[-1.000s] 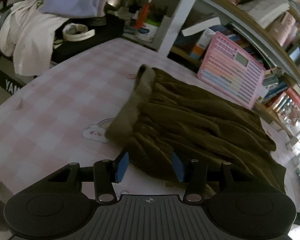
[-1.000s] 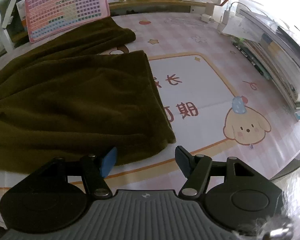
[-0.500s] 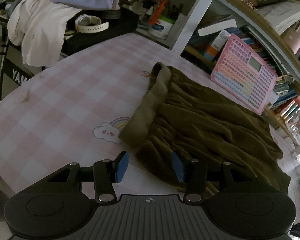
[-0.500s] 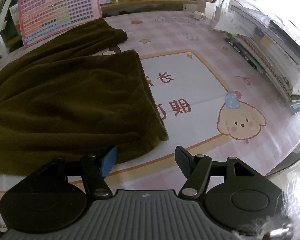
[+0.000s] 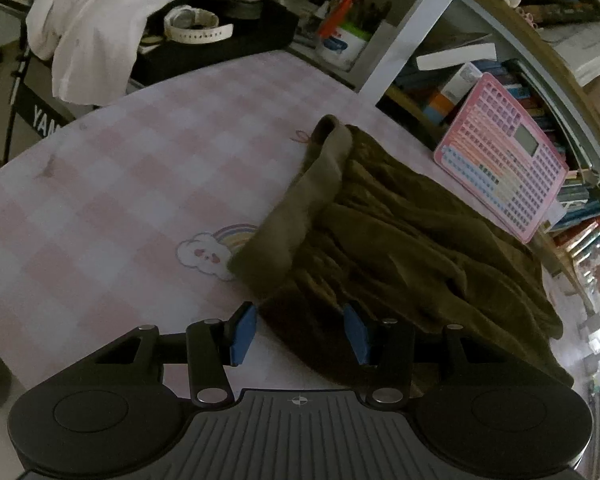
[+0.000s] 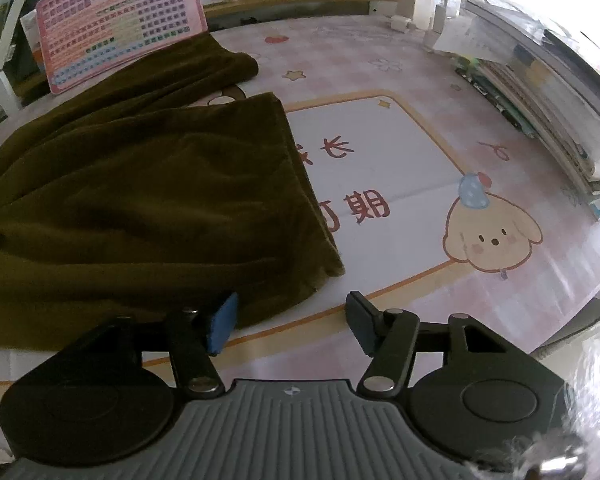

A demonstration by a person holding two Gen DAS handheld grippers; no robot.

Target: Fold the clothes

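Note:
An olive-brown garment [image 5: 412,248] lies spread on the pink checked tablecloth [image 5: 140,184], its lighter waistband [image 5: 300,200] folded over at the left end. My left gripper [image 5: 300,330] hovers open over the garment's near corner, and the cloth lies between the blue pads without being pinched. In the right wrist view the garment's [image 6: 140,200] hem corner lies by the printed panel. My right gripper [image 6: 290,326] is low at that near edge. Its jaws are closing, with only the cloth's edge by the left fingertip and nothing gripped.
A pink toy keyboard [image 5: 504,172] [image 6: 120,28] leans on the shelf behind the garment. Stacked books [image 6: 540,92] line the right side and the table edge [image 6: 580,300] curves near them. White clothes [image 5: 92,36] and a white watch [image 5: 196,28] sit beyond the far left edge.
The left wrist has rolled a little, so the garment's waistband sits further right in its view. The right gripper has stayed put and its fingers have edged slightly inward.

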